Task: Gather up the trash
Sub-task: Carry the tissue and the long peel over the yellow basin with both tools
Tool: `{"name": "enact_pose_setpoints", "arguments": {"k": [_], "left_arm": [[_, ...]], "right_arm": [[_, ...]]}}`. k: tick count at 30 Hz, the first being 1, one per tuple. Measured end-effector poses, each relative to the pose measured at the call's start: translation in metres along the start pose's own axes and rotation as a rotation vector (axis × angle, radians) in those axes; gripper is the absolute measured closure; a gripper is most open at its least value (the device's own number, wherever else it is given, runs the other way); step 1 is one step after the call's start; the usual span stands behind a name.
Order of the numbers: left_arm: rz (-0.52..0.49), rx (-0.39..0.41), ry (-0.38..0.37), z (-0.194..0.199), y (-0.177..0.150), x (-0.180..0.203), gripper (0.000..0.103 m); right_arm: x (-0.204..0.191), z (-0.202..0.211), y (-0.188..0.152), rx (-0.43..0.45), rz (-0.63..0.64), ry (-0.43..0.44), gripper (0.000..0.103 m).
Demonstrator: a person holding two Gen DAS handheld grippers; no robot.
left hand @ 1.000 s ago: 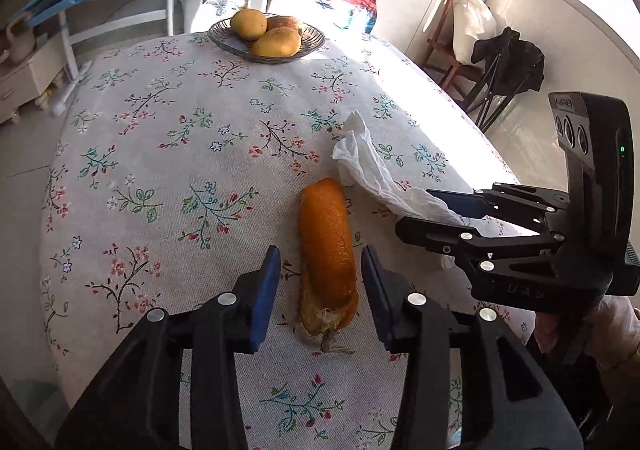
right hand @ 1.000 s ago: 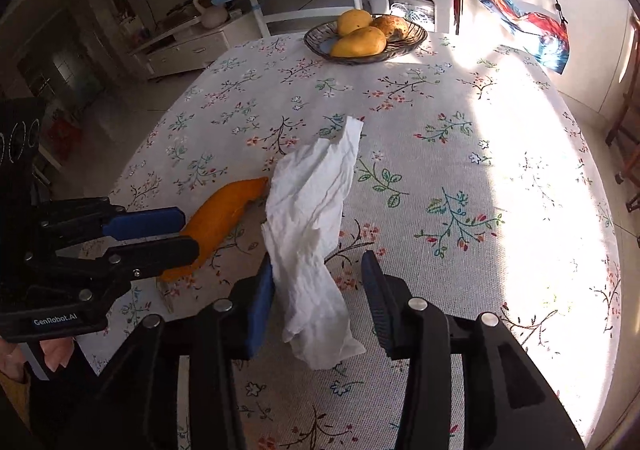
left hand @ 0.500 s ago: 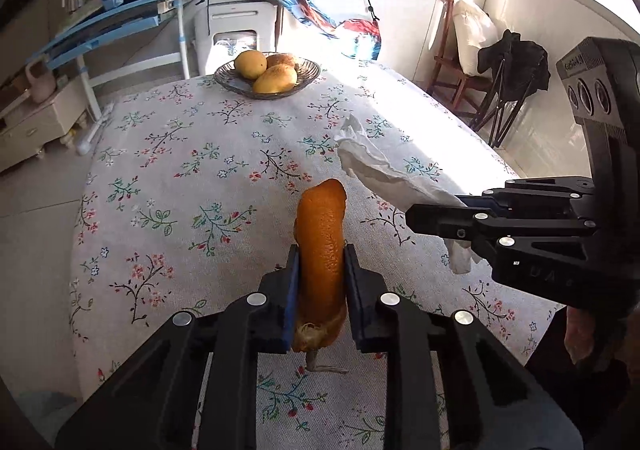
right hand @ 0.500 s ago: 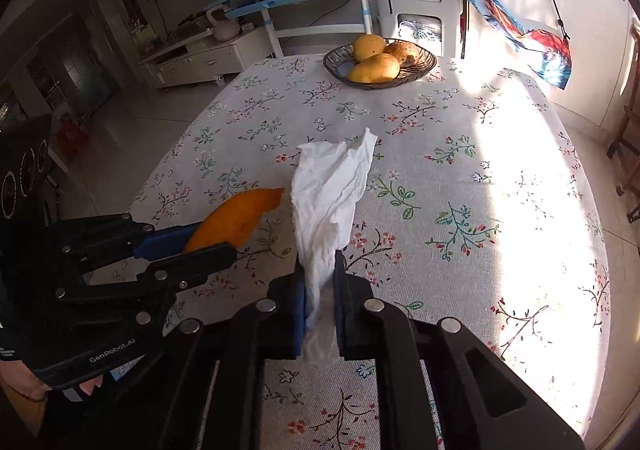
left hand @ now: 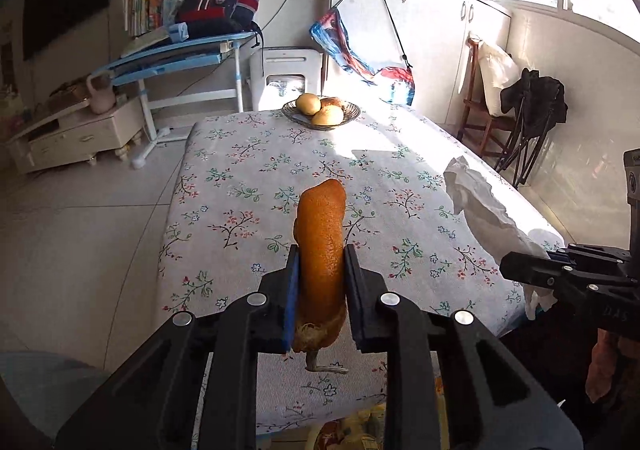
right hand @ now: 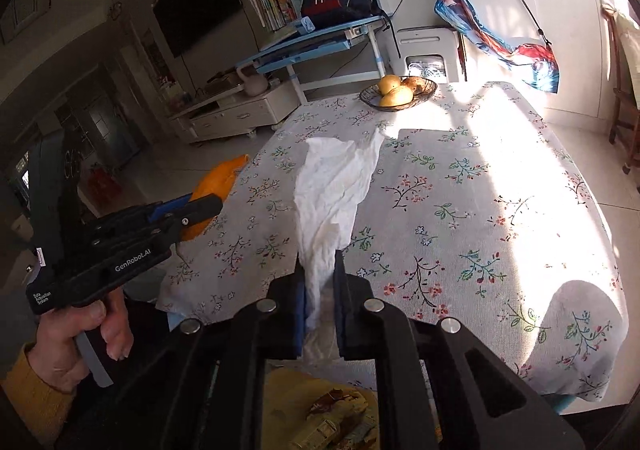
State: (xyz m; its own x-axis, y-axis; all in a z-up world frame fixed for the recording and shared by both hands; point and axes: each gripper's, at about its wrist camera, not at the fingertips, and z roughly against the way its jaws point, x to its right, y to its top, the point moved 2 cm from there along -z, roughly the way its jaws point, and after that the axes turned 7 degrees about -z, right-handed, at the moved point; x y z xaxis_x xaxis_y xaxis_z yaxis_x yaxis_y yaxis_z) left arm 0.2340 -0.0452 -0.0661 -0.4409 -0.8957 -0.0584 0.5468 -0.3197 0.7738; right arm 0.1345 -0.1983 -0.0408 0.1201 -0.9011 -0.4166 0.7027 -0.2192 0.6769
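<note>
- left tool (left hand: 320,286) is clamping down on the orange peel (left hand: 321,234), pads pressing both sides, peel hanging in the air above the counter (left hand: 224,210)
- right tool (right hand: 319,292) is pinching the white tissue (right hand: 334,190) near its bottom end w/ jaws squeezed tight, rest sticking up loose
- some yellowish rubbish is showing right below both tools, prob the bin but can't tell
- risk imo: floppy tissue catching the counter edge, or slick peel slipping out bc the grip is only near the stem end
- fruit bowl (left hand: 321,112) is sitting at the far end

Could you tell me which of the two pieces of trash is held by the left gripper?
The orange peel: it is clamped between the left gripper fingers, while the white tissue is pinched by the right gripper.
</note>
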Motion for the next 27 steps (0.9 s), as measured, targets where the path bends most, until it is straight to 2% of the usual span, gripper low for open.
{"name": "enact_pose_setpoints", "arguments": {"k": [8, 16, 27], "left_arm": [[-0.006, 0.003, 0.024, 0.031, -0.033, 0.019, 0.083], [-0.017, 0.014, 0.033, 0.053, -0.054, 0.037, 0.083], [-0.002, 0.036, 0.044, 0.083, -0.077, 0.040, 0.082]], "right_arm": [[-0.015, 0.022, -0.040, -0.003, 0.014, 0.030, 0.091], [-0.025, 0.038, -0.061, -0.005, 0.040, 0.039, 0.091], [-0.040, 0.053, -0.087, -0.033, 0.060, 0.054, 0.091]]}}
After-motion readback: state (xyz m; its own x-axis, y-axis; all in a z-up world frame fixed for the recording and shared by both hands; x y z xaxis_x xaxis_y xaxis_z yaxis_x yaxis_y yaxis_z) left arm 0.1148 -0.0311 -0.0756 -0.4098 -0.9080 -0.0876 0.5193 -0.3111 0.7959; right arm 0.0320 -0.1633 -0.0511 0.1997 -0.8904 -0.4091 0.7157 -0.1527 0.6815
